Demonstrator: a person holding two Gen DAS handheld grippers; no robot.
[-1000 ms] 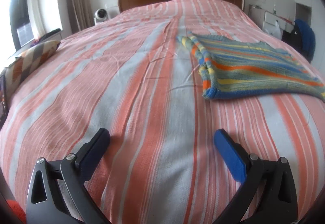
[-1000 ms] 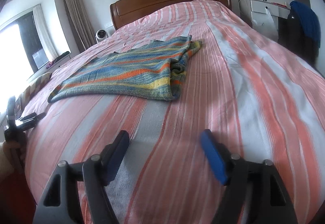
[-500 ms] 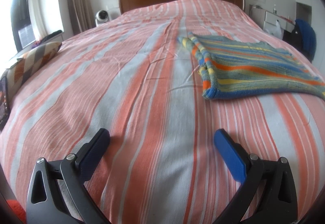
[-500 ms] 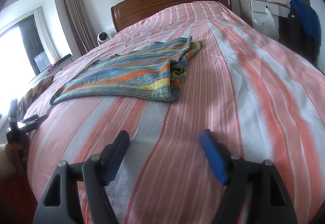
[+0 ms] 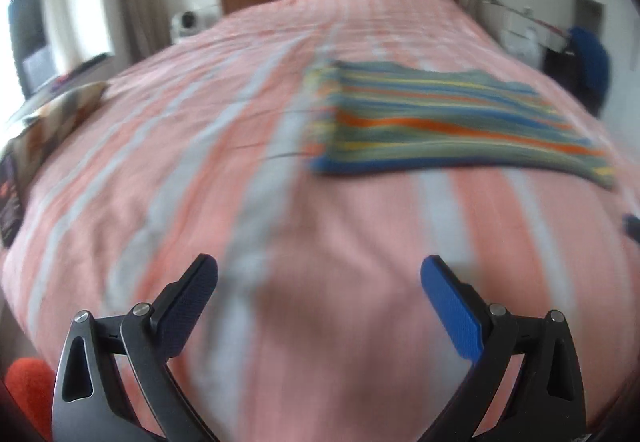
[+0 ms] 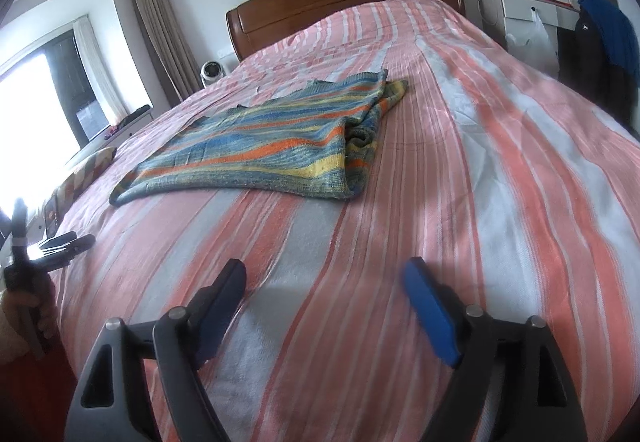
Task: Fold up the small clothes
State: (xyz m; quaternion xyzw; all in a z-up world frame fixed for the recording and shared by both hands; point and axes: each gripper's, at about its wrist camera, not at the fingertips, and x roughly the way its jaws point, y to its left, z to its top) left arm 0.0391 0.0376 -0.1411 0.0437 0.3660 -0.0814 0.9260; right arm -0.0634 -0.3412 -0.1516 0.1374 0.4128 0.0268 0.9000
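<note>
Above the pink, white and orange striped bedspread: right gripper, jaws just widened, nothing between; left gripper, jaws spread, empty. Beyond, mid-bed: knitted garment in blue, orange, yellow stripes, folded flat. Right view alone shows the left hand; left view blurred.
</note>
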